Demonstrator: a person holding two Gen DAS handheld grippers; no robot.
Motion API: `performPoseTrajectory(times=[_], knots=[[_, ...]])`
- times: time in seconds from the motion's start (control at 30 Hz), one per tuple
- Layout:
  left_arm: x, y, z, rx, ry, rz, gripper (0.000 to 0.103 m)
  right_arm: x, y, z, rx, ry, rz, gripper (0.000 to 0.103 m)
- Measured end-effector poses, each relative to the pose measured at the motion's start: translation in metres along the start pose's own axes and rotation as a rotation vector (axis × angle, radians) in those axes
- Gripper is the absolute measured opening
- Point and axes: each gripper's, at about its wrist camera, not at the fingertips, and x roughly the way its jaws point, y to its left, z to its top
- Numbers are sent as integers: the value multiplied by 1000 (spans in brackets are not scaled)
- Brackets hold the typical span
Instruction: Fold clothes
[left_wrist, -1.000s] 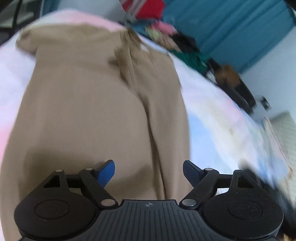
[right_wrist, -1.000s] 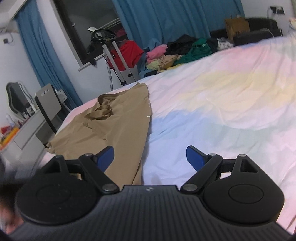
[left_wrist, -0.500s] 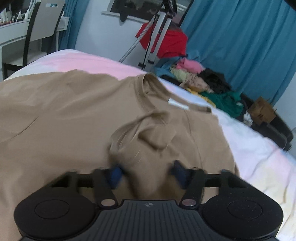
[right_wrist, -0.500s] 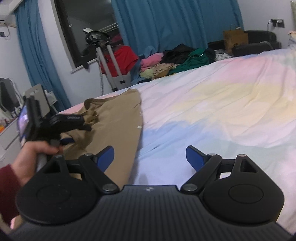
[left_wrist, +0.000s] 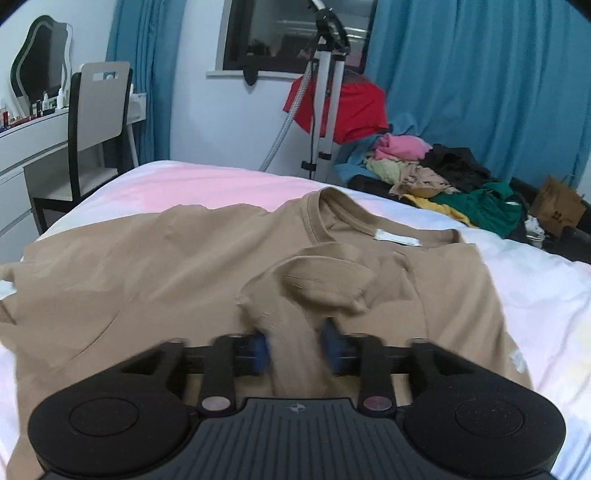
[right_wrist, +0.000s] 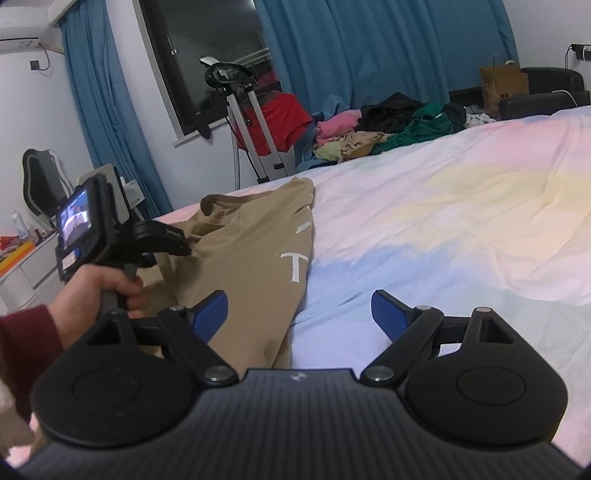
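- Between the left gripper (left_wrist: 295, 349) jaws: a raised ridge of the tan T-shirt (left_wrist: 166, 273), jaws opening, pads blurred, grip uncertain.
- Right gripper (right_wrist: 299, 314): jaws wide, empty, shirt hem at left jaw.
- Beyond, on the bed (right_wrist: 461, 206): shirt half-folded, sleeve bunched; unfolded clothes pile (left_wrist: 443, 177) remaining.
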Motion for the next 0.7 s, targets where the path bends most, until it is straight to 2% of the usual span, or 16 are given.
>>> performPoseTrajectory(times=[0.13, 0.2, 0.37, 0.43, 0.5, 0.6, 0.7], knots=[[-46, 1, -9, 9, -14, -62, 65, -6, 4, 1, -33, -27, 10, 86], [-76, 3, -14, 17, -35, -102, 82, -11, 7, 2, -50, -41, 23, 86], [-160, 3, -30, 136, -92, -109, 86, -25, 11, 4, -65, -87, 41, 86], [-194, 4, -35, 188, -117, -103, 92, -30, 12, 6, -65, -95, 40, 86], [-227, 8, -43, 177, -143, -106, 98, -39, 16, 8, -92, -128, 35, 86], [-259, 16, -58, 80, -148, -135, 100, -52, 21, 10, -124, -152, 21, 86], [-283, 19, -77, 18, -164, -163, 103, -70, 19, 15, -88, -148, 30, 86]])
